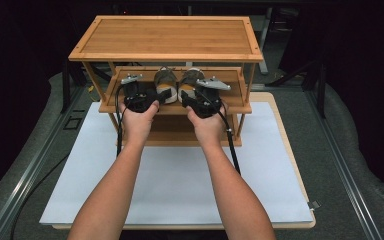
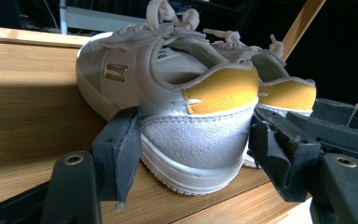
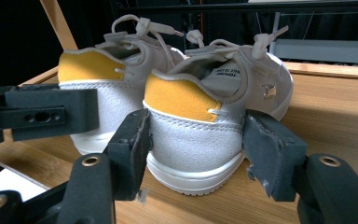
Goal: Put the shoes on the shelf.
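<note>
High view, sneakers point(image 1: 179, 84) toes pointing away

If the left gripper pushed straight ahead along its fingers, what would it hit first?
The heel of the left shoe. The left gripper has its fingers open on either side of that heel on the middle shelf; whether they already touch it is unclear.

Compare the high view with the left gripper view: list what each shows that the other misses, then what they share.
High view alone: the rack's top shelf, the white mat, both forearms. Left gripper view alone: the left shoe's yellow heel tab, a small metal tag on its side, and the left tongs with jaws straddling the heel, a slight gap at the right jaw. Shared: both shoes, the middle shelf, the right tongs.
</note>
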`<state>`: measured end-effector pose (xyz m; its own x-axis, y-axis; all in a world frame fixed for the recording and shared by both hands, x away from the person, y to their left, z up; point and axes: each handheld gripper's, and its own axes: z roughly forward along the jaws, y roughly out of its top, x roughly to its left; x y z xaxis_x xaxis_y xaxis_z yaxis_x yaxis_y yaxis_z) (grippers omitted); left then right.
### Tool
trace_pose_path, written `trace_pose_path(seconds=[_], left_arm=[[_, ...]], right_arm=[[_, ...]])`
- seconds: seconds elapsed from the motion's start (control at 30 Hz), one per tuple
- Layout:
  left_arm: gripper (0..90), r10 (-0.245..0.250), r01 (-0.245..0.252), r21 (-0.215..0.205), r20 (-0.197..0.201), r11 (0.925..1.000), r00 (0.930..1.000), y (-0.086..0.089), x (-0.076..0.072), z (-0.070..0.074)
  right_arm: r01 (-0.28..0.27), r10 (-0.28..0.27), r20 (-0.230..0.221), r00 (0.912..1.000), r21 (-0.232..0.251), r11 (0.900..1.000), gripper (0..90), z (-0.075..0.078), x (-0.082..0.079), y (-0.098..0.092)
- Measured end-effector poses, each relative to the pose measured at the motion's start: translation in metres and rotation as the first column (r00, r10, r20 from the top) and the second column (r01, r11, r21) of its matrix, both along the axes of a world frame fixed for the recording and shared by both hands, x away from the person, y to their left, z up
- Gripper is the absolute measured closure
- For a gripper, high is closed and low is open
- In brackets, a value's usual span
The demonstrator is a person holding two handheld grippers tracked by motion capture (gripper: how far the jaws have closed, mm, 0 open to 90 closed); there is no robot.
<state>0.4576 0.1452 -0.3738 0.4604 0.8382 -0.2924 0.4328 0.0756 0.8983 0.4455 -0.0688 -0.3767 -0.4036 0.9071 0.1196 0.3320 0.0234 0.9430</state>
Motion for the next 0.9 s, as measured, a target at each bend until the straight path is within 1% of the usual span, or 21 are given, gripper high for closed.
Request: trace_pose_path(seconds=[0.07, 0.1, 0.13, 0.17, 0.2, 0.23, 0.43, 0.47, 0.53, 0.63, 0.7, 0.87, 0.9], left_arm=[[35.1, -0.01, 0.01, 0.018, -0.008, 0.9998, 0.9999, 0.001, 0.0, 0.0], [35.2, -0.01, 0.01, 0.023, -0.009, 0.9997, 0.9999, 0.001, -0.001, -0.001], [35.4, -0.006, 0.006, 0.027, -0.003, 0.9996, 1.0, 0.002, -0.003, -0.001], [35.7, -0.003, 0.003, 0.034, -0.007, 0.9994, 1.0, 0.001, -0.003, -0.002], [36.2, 0.0, 0.001, 0.045, -0.006, 0.999, 1.0, 0.001, -0.003, -0.003], [36.4, 0.0, 0.0, 0.046, -0.002, 0.9989, 1.0, 0.001, -0.003, -0.003], [36.9, 0.013, -0.013, 0.032, -0.004, 0.9994, 0.9999, 0.002, -0.002, -0.004], [37.1, 0.014, -0.013, 0.029, -0.003, 0.9995, 0.9999, 0.002, -0.002, -0.005], [37.3, 0.021, -0.021, 0.025, 0.0, 0.9995, 0.9998, 0.001, -0.003, -0.005], [37.3, 0.034, -0.034, 0.024, 0.001, 0.9991, 0.9994, -0.001, -0.006, -0.004], [37.3, 0.036, -0.036, 0.006, 0.01, 0.9994, 0.9993, 0.001, -0.008, -0.003], [37.3, 0.035, -0.035, -0.019, 0.018, 0.9992, 0.9992, 0.006, -0.017, -0.001], [37.4, 0.033, -0.032, -0.031, 0.022, 0.999, 0.9992, 0.006, -0.019, -0.001]], right_arm=[[0.0, 0.0, -0.002, 1.0, 0.0, 1.0, 41.9, 0.0, 0.0, 0.0], [-0.001, 0.001, -0.005, 1.0, -0.004, 1.0, 41.9, 0.0, -0.001, 0.0], [0.002, -0.002, -0.002, 1.0, 0.002, 1.0, 41.9, 0.0, -0.001, 0.0], [0.004, -0.004, -0.004, 1.0, 0.004, 1.0, 41.9, 0.0, -0.001, 0.001], [0.009, -0.009, -0.004, 1.0, 0.001, 1.0, 41.9, 0.0, -0.001, 0.001], [0.009, -0.009, -0.002, 1.0, 0.0, 1.0, 41.9, 0.0, -0.001, 0.001], [0.014, -0.014, -0.004, 0.9999, -0.001, 1.0, 42.5, 0.0, -0.002, 0.003], [0.012, -0.012, -0.004, 0.9999, 0.005, 1.0, 43.0, 0.0, -0.002, 0.003], [0.005, -0.005, -0.006, 1.0, 0.001, 1.0, 43.9, 0.001, -0.004, 0.003], [0.011, -0.011, -0.005, 0.9999, -0.002, 1.0, 44.7, 0.001, -0.004, 0.002], [0.0, 0.0, 0.001, 1.0, 0.003, 1.0, 46.4, 0.002, -0.006, 0.001], [0.009, -0.009, 0.006, 0.9999, 0.009, 1.0, 46.4, 0.002, -0.014, 0.001], [-0.001, 0.001, 0.006, 1.0, 0.013, 1.0, 46.3, 0.002, -0.016, 0.001]])
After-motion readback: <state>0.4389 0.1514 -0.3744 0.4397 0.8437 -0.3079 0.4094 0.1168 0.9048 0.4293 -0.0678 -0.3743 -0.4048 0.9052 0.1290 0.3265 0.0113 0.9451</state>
